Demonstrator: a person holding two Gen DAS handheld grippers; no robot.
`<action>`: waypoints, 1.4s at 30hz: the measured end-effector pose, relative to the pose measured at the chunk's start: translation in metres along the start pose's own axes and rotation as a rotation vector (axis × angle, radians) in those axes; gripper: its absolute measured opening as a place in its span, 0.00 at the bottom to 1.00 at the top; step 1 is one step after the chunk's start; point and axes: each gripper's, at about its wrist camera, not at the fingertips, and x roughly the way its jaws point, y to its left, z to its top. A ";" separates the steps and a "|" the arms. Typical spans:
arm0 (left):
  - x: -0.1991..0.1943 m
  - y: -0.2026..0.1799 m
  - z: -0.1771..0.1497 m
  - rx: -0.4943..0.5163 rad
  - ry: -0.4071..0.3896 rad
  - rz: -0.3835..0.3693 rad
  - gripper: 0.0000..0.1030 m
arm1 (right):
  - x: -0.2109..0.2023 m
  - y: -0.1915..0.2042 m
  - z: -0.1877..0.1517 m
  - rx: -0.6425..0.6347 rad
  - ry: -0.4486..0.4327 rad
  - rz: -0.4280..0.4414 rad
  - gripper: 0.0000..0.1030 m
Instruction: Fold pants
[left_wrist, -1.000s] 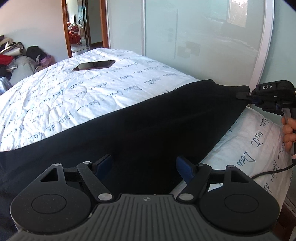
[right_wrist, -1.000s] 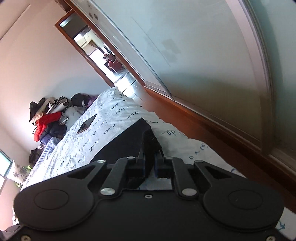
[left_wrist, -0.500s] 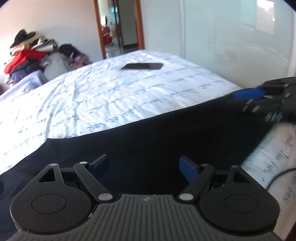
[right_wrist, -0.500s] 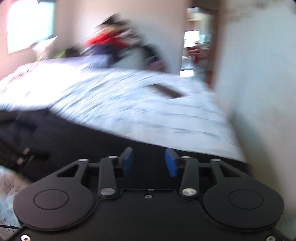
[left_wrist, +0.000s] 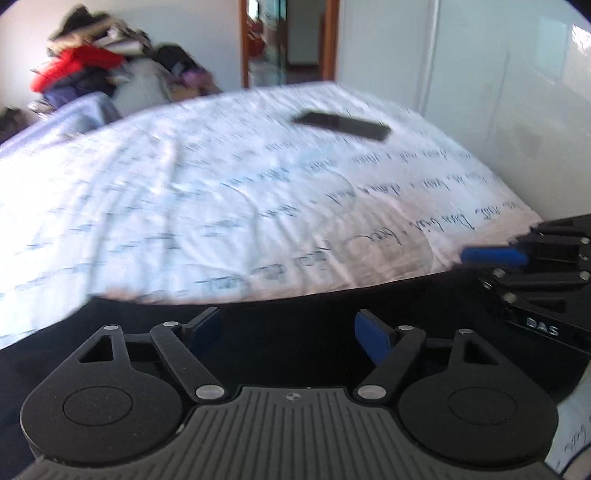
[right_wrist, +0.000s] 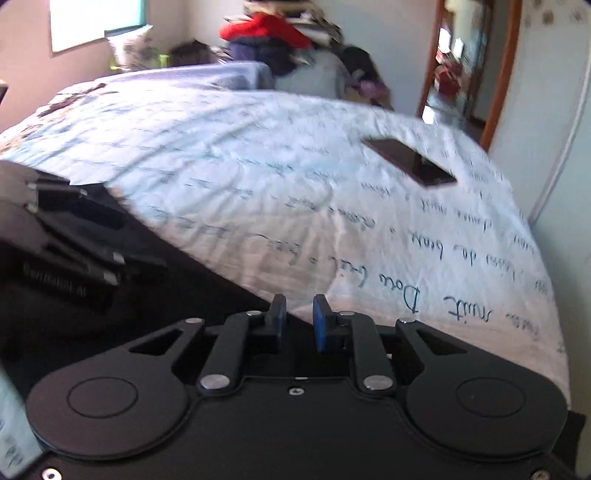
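The pants (left_wrist: 303, 325), dark and surely soft and light, lie along the bottom of both frames on the bed (left_wrist: 221, 206). Left gripper (left_wrist: 291, 328) wide; right gripper (right_wrist: 298, 321) has just been closing, narrow, nothing between. Better to pinch at an edge.

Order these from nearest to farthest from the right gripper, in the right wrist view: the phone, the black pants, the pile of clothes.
1. black pants, right under the right gripper
2. phone, on the sheet, to the right
3. pile of clothes, beyond the bed
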 end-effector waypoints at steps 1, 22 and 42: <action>-0.012 0.004 -0.007 -0.005 -0.022 0.025 0.83 | 0.000 0.008 -0.001 -0.026 0.014 0.023 0.17; -0.046 0.123 -0.070 -0.192 0.104 0.231 0.85 | 0.079 0.132 0.066 -0.216 0.058 0.239 0.27; -0.060 0.027 -0.047 -0.069 0.057 -0.032 0.86 | -0.037 -0.003 -0.034 0.005 0.062 -0.130 0.43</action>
